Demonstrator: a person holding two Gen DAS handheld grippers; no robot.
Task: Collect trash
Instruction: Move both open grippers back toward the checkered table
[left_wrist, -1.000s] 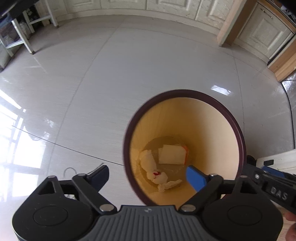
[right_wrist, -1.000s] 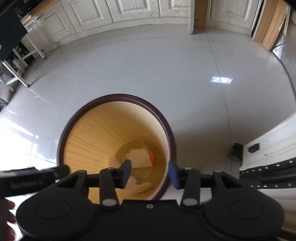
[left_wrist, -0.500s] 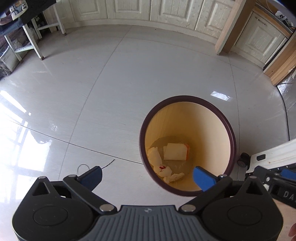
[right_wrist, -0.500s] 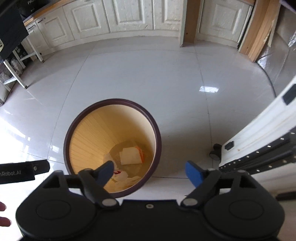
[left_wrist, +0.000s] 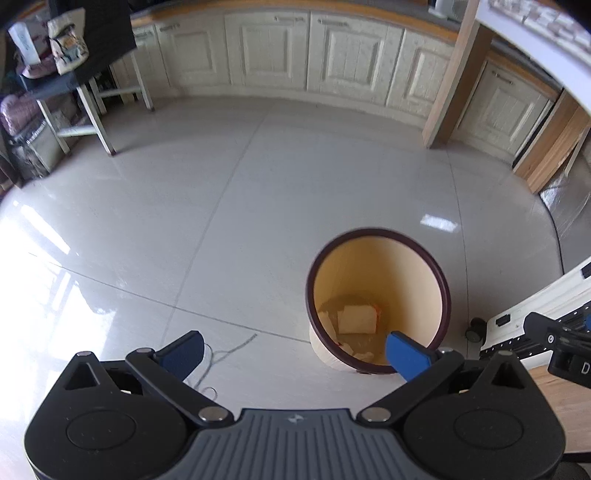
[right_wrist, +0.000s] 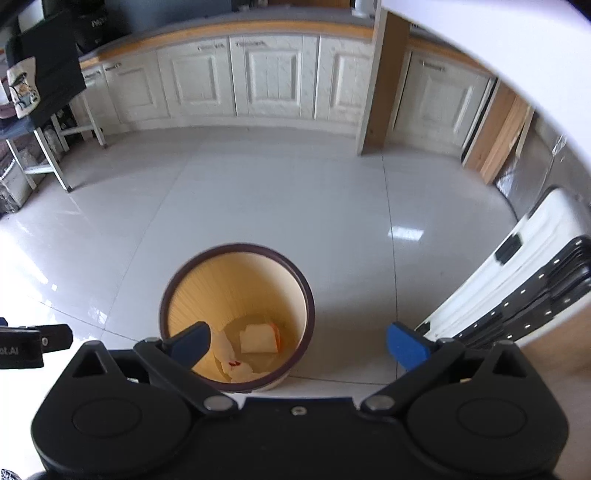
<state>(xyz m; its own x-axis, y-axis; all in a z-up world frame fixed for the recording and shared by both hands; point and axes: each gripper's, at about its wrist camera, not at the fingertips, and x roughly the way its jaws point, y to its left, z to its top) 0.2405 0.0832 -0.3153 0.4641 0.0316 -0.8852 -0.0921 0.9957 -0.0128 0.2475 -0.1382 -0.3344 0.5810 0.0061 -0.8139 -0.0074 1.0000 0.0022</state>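
Observation:
A cream waste bin (left_wrist: 428, 266) with a dark maroon rim stands on the tiled floor, also seen in the right wrist view as the bin (right_wrist: 280, 266). White crumpled paper (right_wrist: 236, 365) and a flat white wrapper with an orange edge (right_wrist: 258, 338) lie at its bottom; the wrapper (left_wrist: 356, 319) shows in the left wrist view too. My left gripper (left_wrist: 293, 354) hangs high above the floor, open and empty, with the bin under its right finger. My right gripper (right_wrist: 297, 345) is above the bin, its jaws still opening, nothing between them.
Cream cabinets (left_wrist: 266, 51) line the far wall, with a wooden post (left_wrist: 447, 92) among them. A white-legged table with bags (left_wrist: 55, 70) stands at the far left. A white wheeled unit (right_wrist: 524, 266) stands right of the bin. A thin wire (left_wrist: 218, 354) lies on the floor.
Both grippers have risen and drawn back from the bin, which now looks smaller and lower. The right gripper's jaws have spread from narrow to wide. The trash stays in the bin.

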